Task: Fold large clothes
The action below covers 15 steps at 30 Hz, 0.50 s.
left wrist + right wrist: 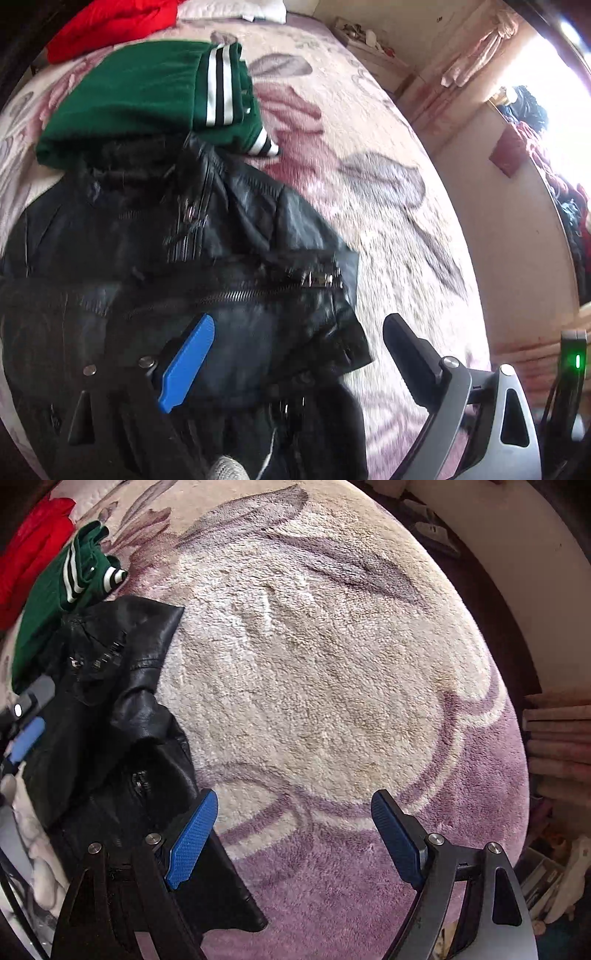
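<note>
A black leather jacket (155, 258) with metal zips lies folded in a bundle on the flowered fleece bed cover (369, 192). My left gripper (295, 350) hangs open over the jacket's right edge, nothing between its blue-padded fingers. In the right wrist view the same jacket (122, 716) lies at the left. My right gripper (293, 834) stands open above the bare cover (332, 683), its left finger by the jacket's edge. The left gripper's blue pad (26, 738) shows at the far left of that view.
A folded green garment with white and black stripes (147, 96) lies just beyond the jacket, a red garment (110, 22) behind it. White pillows (236, 9) sit at the bed's head. The bed edge and a wall run along the right; stacked fabrics (557, 738) stand beside the bed.
</note>
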Available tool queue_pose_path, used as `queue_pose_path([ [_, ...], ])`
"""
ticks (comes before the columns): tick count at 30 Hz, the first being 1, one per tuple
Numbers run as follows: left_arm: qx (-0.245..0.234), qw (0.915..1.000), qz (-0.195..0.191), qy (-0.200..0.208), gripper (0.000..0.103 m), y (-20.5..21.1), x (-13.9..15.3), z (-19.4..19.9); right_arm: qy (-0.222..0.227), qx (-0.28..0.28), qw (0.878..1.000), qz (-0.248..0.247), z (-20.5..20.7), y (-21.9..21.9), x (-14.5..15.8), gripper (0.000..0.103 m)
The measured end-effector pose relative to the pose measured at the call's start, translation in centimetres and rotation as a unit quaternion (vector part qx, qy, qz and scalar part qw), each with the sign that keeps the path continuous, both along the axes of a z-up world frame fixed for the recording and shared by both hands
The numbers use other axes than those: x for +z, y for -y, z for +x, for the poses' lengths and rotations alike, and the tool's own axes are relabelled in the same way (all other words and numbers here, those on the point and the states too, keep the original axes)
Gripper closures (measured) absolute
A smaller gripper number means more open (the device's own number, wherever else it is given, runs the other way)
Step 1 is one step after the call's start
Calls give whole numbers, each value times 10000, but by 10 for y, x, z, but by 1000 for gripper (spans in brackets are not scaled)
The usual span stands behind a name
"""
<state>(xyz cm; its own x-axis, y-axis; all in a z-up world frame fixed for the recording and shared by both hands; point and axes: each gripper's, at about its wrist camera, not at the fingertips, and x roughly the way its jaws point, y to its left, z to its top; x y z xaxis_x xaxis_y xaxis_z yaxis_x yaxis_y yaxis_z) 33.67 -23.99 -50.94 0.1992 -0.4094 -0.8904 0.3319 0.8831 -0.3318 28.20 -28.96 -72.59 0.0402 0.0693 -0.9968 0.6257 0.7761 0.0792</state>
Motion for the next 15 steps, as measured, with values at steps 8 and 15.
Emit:
queue_pose_path([
  [8,1216,9814,1459,-294,10,-157,-2,-10,1023,239,9888,1061,75,-19,39,17],
  [15,2776,9303,2275,-761,7,-286,-63,35,890,857,9737,1917,150,-71,-14,67],
])
